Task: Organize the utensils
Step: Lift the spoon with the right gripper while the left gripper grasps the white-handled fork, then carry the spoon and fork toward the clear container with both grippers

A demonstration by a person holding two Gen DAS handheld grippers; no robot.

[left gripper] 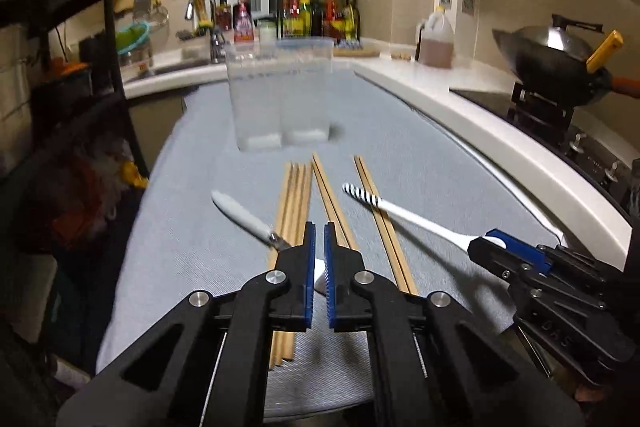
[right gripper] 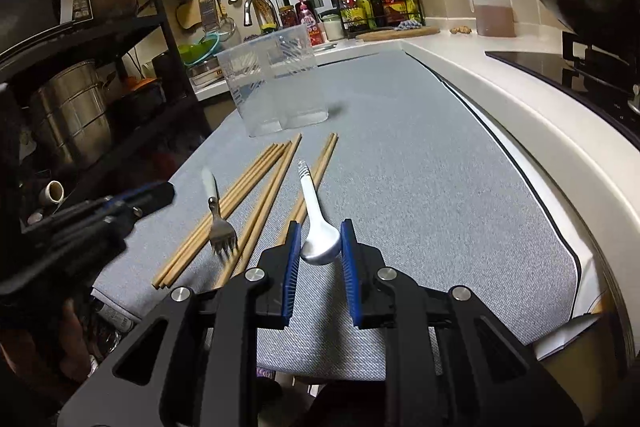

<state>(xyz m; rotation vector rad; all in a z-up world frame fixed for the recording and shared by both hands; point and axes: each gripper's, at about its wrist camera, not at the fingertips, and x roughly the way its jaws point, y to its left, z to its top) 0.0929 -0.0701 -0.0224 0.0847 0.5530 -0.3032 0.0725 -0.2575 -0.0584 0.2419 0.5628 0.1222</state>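
While the right gripper [right gripper: 320,243] stays low over the grey mat [right gripper: 420,195], its two blue pads stand on both sides of the bowl of the white spoon [right gripper: 318,227]. One pad seems to touch the bowl and a thin gap shows at the other, so I cannot tell if the spoon is really clamped. The spoon lies with its bowl toward the gripper, and its handle, which has a black-striped end, points away and crosses the rightmost pair of wooden chopsticks [right gripper: 256,203].

The left gripper [left gripper: 319,239] is more to the left, above the near ends of the chopsticks [left gripper: 294,211]. Its pads are almost together, with only a narrow slit between them, and I see nothing held in it. Something small and white shows on the mat through that slit; what it is I cannot tell.

On the mat the chopsticks lie in three groups: a bundle on the left, a pair in the middle, and a pair on the right under the spoon handle. A fork [right gripper: 218,223] with a white handle rests across the left bundle, with the tines toward the person.

Beyond the chopsticks stands an upright clear plastic container [left gripper: 280,91] with a divider in the middle. Both compartments look empty.

A wok [left gripper: 556,59] sits on the stove at the right, on the counter.
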